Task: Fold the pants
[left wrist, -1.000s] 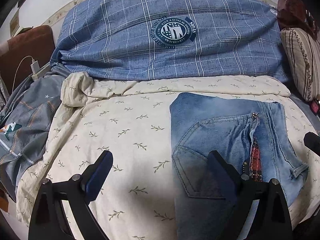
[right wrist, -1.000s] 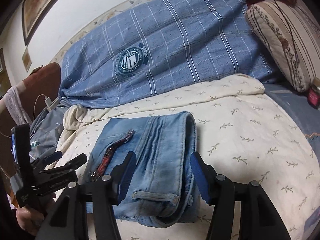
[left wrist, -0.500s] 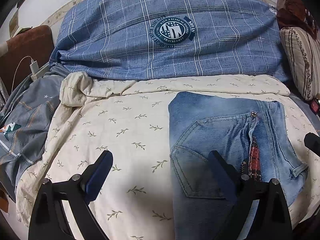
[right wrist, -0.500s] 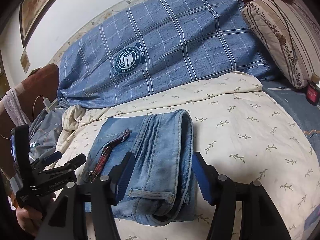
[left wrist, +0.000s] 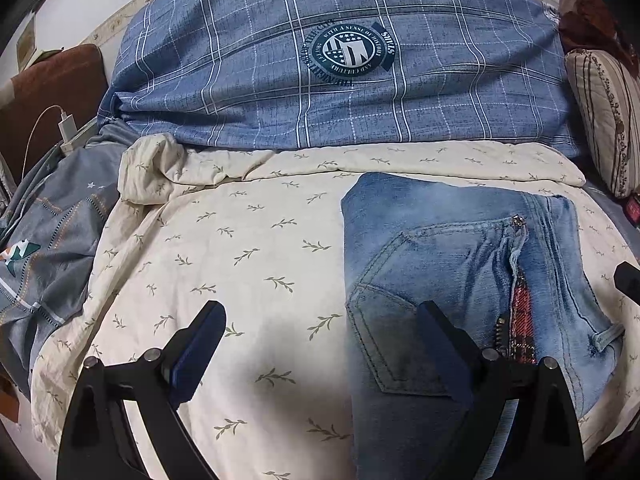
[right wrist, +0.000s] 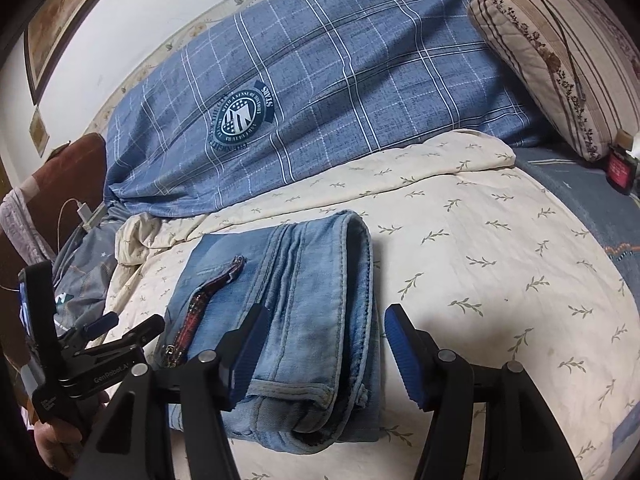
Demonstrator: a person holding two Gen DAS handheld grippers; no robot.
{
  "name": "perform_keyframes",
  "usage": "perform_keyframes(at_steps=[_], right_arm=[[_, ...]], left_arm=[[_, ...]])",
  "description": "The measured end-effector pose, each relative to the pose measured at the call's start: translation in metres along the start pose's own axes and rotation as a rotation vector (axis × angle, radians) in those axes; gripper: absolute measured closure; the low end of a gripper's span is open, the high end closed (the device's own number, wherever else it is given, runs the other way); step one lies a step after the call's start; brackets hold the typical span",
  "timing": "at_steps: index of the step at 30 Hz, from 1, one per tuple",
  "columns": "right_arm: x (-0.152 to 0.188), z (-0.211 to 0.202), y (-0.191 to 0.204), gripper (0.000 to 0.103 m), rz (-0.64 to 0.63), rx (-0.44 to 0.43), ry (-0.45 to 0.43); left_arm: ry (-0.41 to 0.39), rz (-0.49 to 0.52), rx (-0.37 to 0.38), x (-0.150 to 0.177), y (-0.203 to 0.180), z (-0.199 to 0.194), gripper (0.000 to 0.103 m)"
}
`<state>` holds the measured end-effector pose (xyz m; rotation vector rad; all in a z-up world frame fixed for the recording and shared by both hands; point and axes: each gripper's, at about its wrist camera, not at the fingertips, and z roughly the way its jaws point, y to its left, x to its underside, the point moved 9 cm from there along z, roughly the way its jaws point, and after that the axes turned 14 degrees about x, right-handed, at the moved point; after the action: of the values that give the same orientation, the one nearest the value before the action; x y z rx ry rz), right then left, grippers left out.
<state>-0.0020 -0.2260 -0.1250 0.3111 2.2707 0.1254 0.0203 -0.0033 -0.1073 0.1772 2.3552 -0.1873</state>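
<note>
Folded jeans [right wrist: 288, 304] lying flat on a cream leaf-print sheet [right wrist: 480, 264], zipper strip showing on top. Right gripper [right wrist: 324, 354] low over the near end of the jeans, jaws spread, holding nothing. Left gripper [right wrist: 120, 326] at the left edge, hand-held, jaws parted. Behind, a blue plaid quilt [right wrist: 340, 92]; a striped pillow [right wrist: 560, 52] at upper right.

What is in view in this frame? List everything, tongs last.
jeans: 1, light blue, folded, on the cream sheet.
cream sheet: 1, leaf print, covers the bed.
plaid duvet: 1, blue, bundled behind the sheet.
striped pillow: 1, beige, back right.
grey bedding: 1, left edge.
charger: 1, white, with cable, back left.
left tongs: 1, black with blue pads, open, empty.
right tongs: 1, same, open over the jeans.
</note>
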Motion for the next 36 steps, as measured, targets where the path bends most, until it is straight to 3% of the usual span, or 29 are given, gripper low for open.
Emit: perform_keyframes(at_steps=[10, 16, 20, 25, 30, 36], right_arm=[[0.008, 0.013, -0.005, 0.038, 0.003, 0.021, 0.063], [0.013, 0.02, -0.01, 0.038, 0.015, 0.019, 0.107], [0.018, 0.025, -0.009, 0.038, 0.01, 0.006, 0.139], [0.02, 0.03, -0.017, 0.038, 0.068, -0.095, 0.212], [0.021, 0.039, -0.038, 0.036, 0.194, -0.25, 0.317], [0.031, 0.055, -0.046, 0.036, 0.214, -0.301, 0.418]], left_arm=[[0.022, -0.055, 0.004, -0.001, 0.019, 0.004, 0.007], [0.054, -0.12, 0.058, 0.004, 0.03, 0.011, 0.007], [0.115, -0.201, 0.198, 0.012, 0.025, 0.022, 0.007], [0.165, -0.233, 0.422, 0.014, 0.005, 0.025, 0.007], [0.206, -0.281, 0.523, 0.015, 0.006, 0.029, 0.007], [0.245, -0.332, 0.635, 0.012, 0.003, 0.034, 0.007]])
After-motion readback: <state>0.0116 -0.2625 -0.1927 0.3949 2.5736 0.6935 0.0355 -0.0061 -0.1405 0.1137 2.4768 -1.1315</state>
